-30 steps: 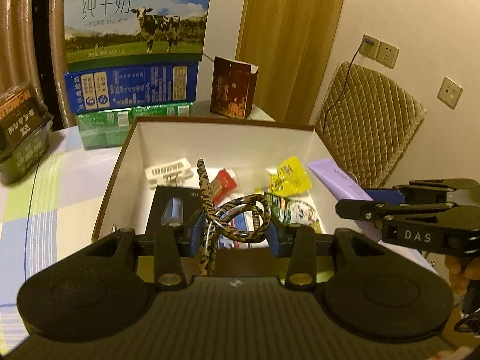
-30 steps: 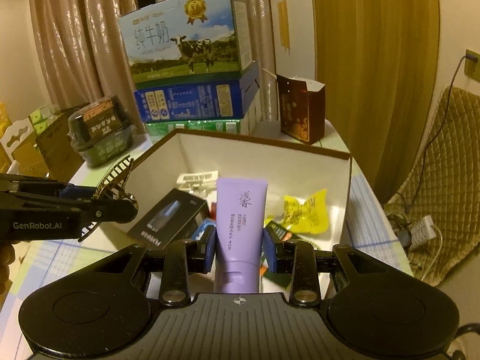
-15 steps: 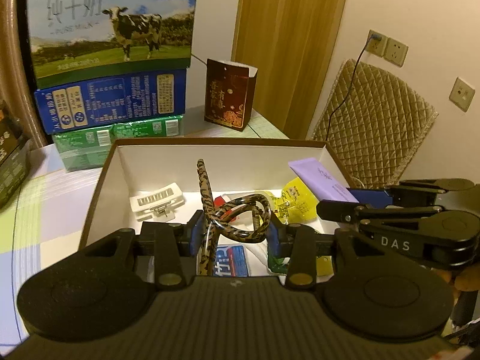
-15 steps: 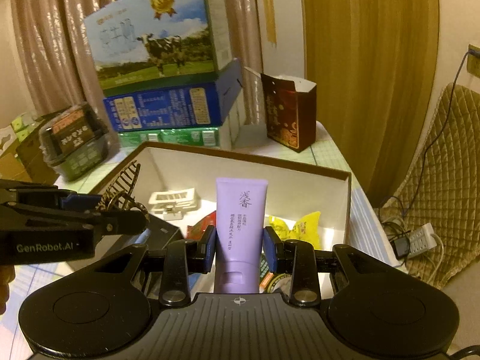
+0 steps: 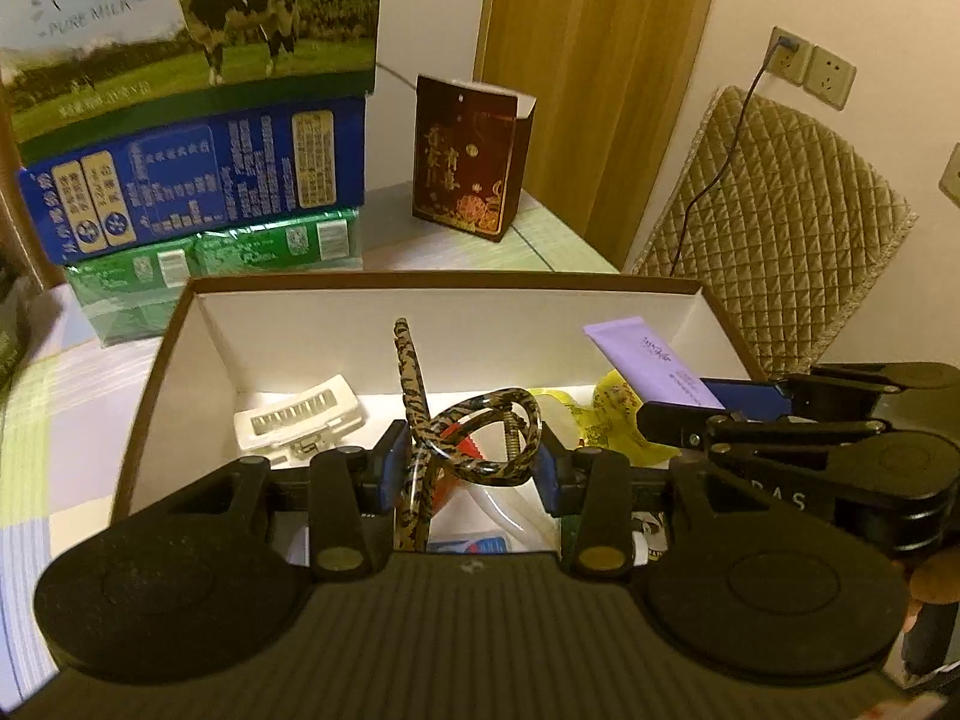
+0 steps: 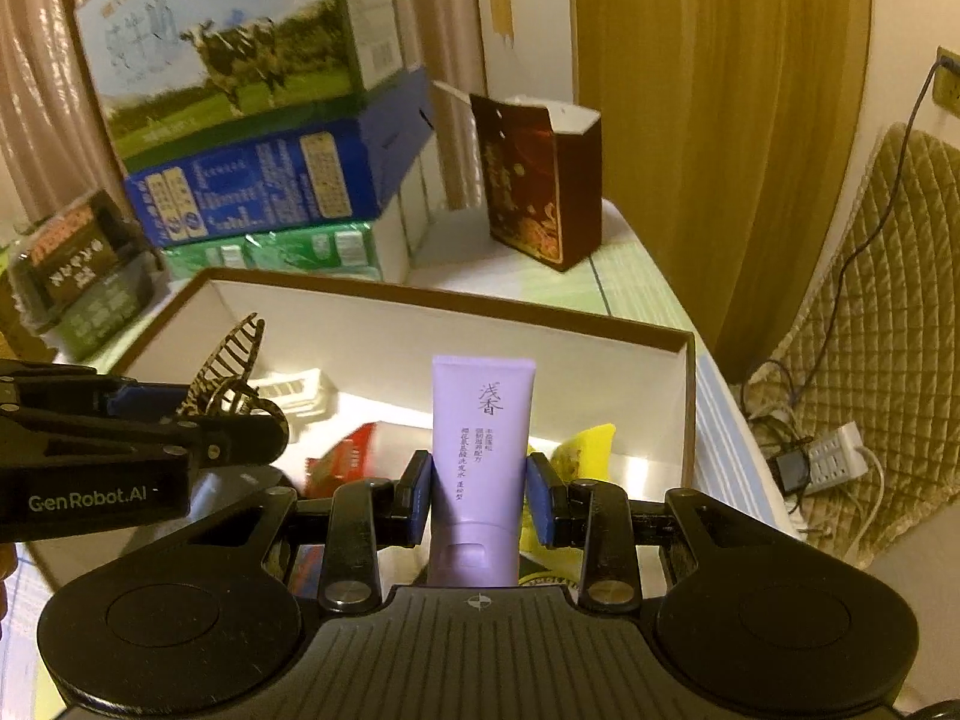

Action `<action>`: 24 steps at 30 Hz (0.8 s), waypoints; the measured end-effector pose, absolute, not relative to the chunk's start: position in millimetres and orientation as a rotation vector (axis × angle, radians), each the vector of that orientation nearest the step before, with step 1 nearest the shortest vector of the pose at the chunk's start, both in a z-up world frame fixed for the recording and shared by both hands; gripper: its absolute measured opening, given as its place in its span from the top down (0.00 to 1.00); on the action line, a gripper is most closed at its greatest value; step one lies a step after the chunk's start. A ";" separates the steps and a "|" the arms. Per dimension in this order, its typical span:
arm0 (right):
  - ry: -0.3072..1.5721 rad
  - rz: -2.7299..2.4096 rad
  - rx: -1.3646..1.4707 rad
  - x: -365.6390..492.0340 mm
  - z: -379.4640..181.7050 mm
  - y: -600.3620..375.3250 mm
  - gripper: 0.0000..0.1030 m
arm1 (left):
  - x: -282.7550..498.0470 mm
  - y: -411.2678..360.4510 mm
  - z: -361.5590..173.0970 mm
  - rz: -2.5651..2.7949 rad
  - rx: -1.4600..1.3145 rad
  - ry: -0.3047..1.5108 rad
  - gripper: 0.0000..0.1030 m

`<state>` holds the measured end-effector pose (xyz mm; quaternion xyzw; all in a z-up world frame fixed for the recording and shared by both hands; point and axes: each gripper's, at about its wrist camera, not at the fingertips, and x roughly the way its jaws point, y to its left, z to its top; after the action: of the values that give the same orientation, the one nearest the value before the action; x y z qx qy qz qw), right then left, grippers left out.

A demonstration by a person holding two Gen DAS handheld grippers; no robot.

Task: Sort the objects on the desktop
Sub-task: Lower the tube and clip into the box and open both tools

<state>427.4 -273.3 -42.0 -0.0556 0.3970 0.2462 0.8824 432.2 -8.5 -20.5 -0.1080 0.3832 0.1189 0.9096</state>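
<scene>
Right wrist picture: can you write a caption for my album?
The right gripper holds a purple tube above the open box.

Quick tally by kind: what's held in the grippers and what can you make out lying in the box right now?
Hair claw clips: 2, leopard clip in the left gripper, white clip in the box
Purple tubes: 1, in the right gripper
Yellow packets: 1
Red packets: 1
Total: 5; items nearer the grippers are hidden.
</scene>
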 end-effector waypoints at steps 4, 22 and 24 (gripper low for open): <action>0.866 0.504 -0.139 441.7 -50.8 -270.1 0.70 | 448.7 -1.5 -30.5 0.247 -0.240 0.822 0.64; 0.892 0.508 -0.284 462.5 -62.7 -260.6 0.70 | 492.2 20.7 -72.5 0.271 -0.255 0.939 0.65; 0.893 0.512 -0.294 462.4 -63.4 -259.8 0.70 | 493.9 20.6 -73.4 0.272 -0.248 0.941 0.65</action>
<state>462.4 -259.8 -63.4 -0.1399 0.4253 0.2438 0.8603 493.9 20.6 -73.4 -0.1187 0.4507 0.1303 0.8751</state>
